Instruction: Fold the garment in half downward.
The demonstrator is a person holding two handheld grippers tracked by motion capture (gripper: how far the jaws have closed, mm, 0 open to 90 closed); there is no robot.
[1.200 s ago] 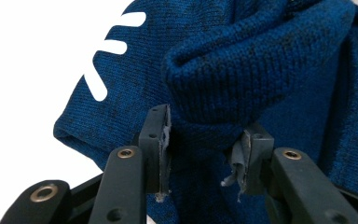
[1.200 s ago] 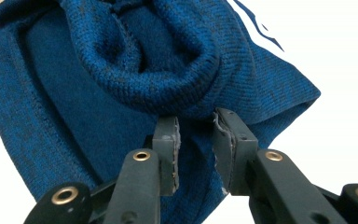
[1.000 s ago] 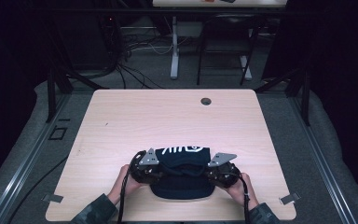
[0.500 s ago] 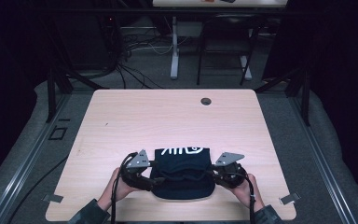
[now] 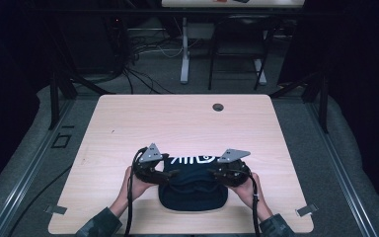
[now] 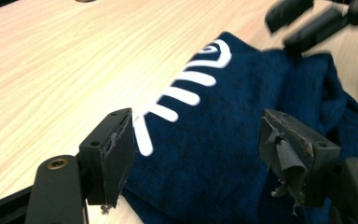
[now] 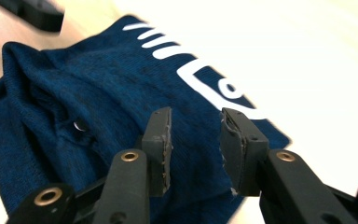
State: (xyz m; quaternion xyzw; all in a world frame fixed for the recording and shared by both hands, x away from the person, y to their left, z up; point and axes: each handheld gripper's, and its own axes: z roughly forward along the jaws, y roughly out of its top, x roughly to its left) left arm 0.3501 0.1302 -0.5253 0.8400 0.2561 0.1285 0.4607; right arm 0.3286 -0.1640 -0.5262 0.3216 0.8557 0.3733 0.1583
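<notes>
A dark blue knitted garment [image 5: 192, 195] with a white logo lies folded near the front edge of the light wooden table [image 5: 177, 123]. My left gripper [image 5: 171, 174] is at its left edge and my right gripper [image 5: 211, 175] at its right edge, each held in a hand. In the left gripper view the left gripper [image 6: 198, 149] has just been opening; its jaws stand wide above the garment [image 6: 223, 121], pads clear of it. In the right gripper view the right gripper [image 7: 193, 144] has just been opening too; a narrow gap shows, with the garment [image 7: 98, 93] behind and nothing pinched.
A round cable hole [image 5: 218, 106] sits near the table's far edge. Metal brackets [image 5: 55, 209] stick out at the front corners. Cables and desk legs [image 5: 184, 54] stand on the floor beyond the table. The right gripper's jaws [image 6: 307, 21] show at the upper right of the left gripper view.
Both grippers' jaws have parted and come off the cloth. The hands have risen slightly. The garment stays folded in the same place.
</notes>
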